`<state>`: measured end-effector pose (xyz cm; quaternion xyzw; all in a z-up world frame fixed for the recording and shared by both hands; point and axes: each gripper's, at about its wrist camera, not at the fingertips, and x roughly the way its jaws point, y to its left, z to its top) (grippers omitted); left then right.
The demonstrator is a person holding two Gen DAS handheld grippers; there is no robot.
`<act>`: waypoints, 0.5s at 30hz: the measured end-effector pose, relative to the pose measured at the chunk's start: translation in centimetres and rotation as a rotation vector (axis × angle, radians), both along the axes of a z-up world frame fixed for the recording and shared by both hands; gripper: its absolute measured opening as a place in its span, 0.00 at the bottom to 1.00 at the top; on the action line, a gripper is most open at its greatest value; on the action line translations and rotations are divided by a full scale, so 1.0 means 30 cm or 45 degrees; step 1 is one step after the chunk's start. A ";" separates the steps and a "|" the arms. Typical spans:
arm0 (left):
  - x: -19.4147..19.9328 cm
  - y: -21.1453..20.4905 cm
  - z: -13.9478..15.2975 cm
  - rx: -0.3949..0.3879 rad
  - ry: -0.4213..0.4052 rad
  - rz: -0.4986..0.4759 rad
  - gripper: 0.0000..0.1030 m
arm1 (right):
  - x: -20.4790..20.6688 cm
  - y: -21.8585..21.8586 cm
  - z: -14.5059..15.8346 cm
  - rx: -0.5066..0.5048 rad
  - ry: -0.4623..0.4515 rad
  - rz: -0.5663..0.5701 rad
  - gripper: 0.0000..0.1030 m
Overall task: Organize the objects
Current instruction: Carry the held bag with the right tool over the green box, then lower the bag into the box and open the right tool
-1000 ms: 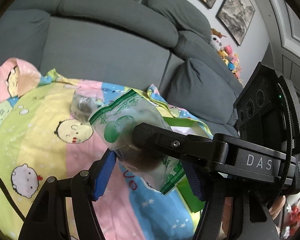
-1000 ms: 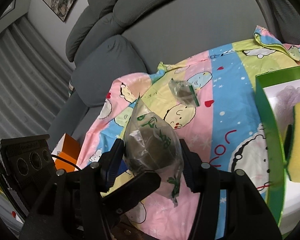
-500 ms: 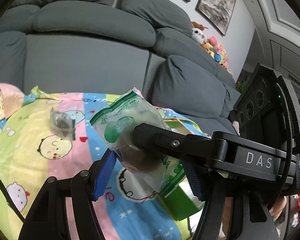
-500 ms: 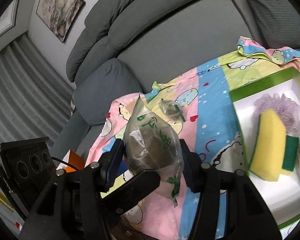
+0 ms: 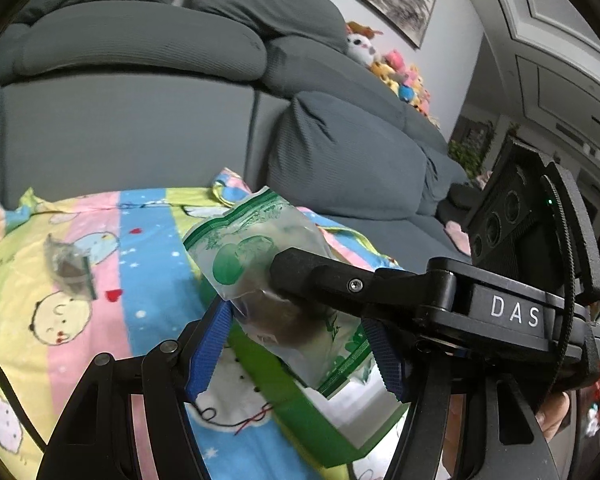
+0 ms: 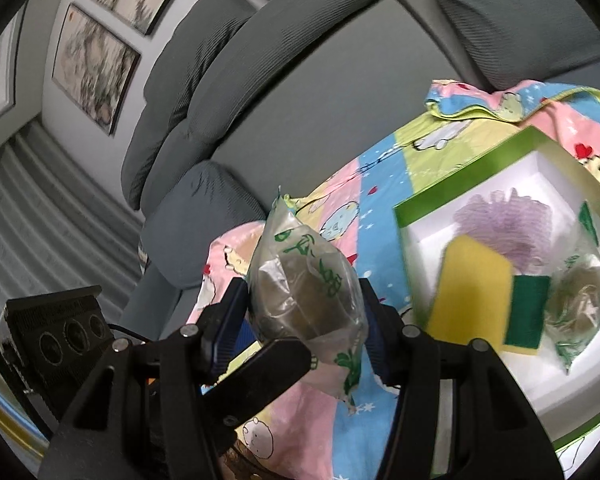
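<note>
A clear bag (image 5: 260,264) with green print and a brown lump inside hangs between the blue pads of my left gripper (image 5: 296,320), which is shut on it. The black finger (image 5: 320,276) of my right gripper reaches across onto the same bag from the right. In the right wrist view that bag (image 6: 304,280) is pinched between the pads of my right gripper (image 6: 304,292), with the left gripper's finger (image 6: 268,360) in front of it. Below the bag stands a green box (image 5: 284,392), white inside, on the cartoon blanket (image 5: 148,248).
The green box (image 6: 460,184) holds a yellow and green sponge (image 6: 472,288), a purple mesh scrubber (image 6: 504,220) and a similar bag (image 6: 580,304). Another small bag (image 5: 70,272) lies on the blanket at the left. A grey sofa (image 5: 140,120) rises behind.
Both grippers have carried the bag to the right over the blanket. The green box has come fully into the right wrist view, and the loose small bag has slid off to the left.
</note>
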<state>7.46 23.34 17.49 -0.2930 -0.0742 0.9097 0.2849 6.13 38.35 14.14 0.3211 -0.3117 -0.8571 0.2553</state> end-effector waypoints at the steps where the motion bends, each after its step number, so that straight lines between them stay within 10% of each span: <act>1: -0.008 0.020 -0.003 -0.010 -0.004 -0.013 0.65 | -0.002 0.014 -0.004 0.001 -0.005 -0.020 0.52; 15: -0.083 0.214 -0.071 -0.055 -0.068 -0.160 0.65 | -0.021 0.209 -0.102 -0.087 -0.121 -0.213 0.52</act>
